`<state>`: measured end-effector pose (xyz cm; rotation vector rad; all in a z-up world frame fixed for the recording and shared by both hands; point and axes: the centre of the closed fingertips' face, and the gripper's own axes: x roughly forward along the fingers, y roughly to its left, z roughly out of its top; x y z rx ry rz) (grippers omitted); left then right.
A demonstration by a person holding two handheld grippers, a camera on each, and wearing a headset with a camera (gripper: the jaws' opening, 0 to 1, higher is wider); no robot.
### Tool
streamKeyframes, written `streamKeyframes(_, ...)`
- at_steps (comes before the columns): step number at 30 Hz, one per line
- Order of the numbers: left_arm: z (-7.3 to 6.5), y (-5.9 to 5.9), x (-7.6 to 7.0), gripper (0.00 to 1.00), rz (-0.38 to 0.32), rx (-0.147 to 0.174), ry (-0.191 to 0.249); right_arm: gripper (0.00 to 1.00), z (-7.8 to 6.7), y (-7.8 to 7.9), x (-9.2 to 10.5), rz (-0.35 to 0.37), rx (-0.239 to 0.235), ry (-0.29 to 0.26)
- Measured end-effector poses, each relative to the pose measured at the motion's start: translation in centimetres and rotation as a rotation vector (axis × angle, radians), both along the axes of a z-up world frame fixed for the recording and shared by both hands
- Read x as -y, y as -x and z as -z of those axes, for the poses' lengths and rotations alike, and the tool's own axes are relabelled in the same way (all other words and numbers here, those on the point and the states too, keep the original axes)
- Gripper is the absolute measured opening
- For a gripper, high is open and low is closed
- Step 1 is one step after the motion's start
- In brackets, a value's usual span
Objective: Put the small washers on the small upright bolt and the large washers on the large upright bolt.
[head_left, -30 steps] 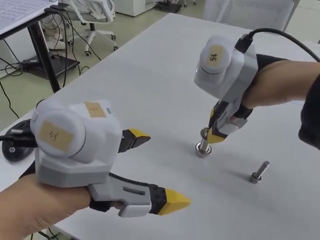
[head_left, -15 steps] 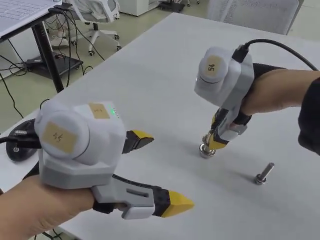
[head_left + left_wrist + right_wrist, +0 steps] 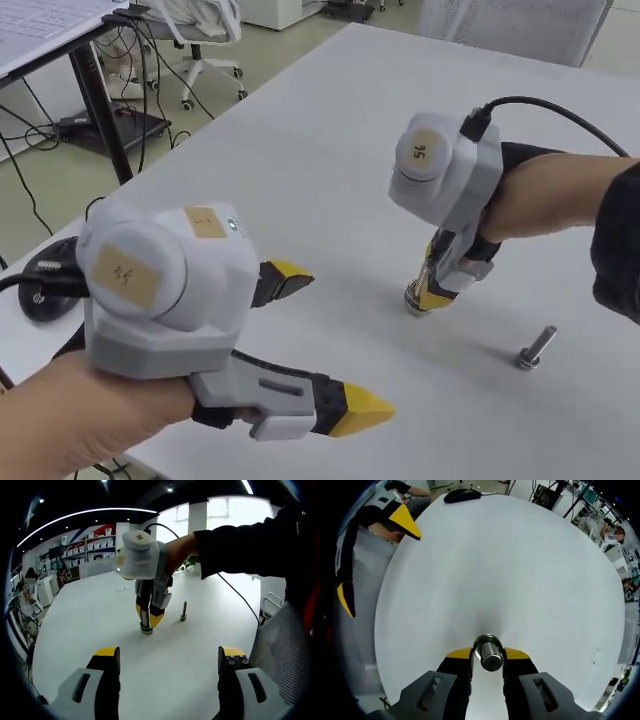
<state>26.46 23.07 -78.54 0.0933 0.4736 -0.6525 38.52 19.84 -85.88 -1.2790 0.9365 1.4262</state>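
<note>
A broad white table [image 3: 300, 140] runs from 6 o'clock up towards 1 o'clock in the head view, with a black computer mouse [image 3: 42, 285] and its cable near the table edge at 9 o'clock. Past the table at 11 o'clock stands a black-legged desk [image 3: 95, 90] holding a laptop [image 3: 45, 18], with loose black cables [image 3: 140, 55] hanging to the pale green floor [image 3: 40, 190] and a white office chair [image 3: 205, 45] just beside it. A grey mesh chair back [image 3: 510, 22] sits at 1 o'clock. In the left gripper view, display shelves [image 3: 97, 545] line the far wall at 10 o'clock and small ceiling lights [image 3: 170, 488] shine at 12 o'clock.
</note>
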Motion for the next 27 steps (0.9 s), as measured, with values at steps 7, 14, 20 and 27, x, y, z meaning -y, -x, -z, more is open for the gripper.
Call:
streamKeyframes(7,0.04,-0.01,-0.08,0.80,-0.002,-0.001,-0.001,0.24,0.27,0.03,-0.16,-0.002,0.000,0.003)
streamKeyframes(14,0.01,-0.07,-0.18,0.80,-0.004,0.000,0.000,0.24,0.38,0.08,-0.21,-0.002,-0.003,0.007)
streamKeyframes(20,0.01,-0.09,-0.26,0.80,-0.006,0.000,0.000,0.24,0.30,0.30,-0.20,0.000,-0.007,0.007)
streamKeyframes(27,0.00,-0.08,-0.30,0.80,-0.007,0.000,0.000,0.25,0.28,0.21,-0.32,-0.003,-0.009,0.006)
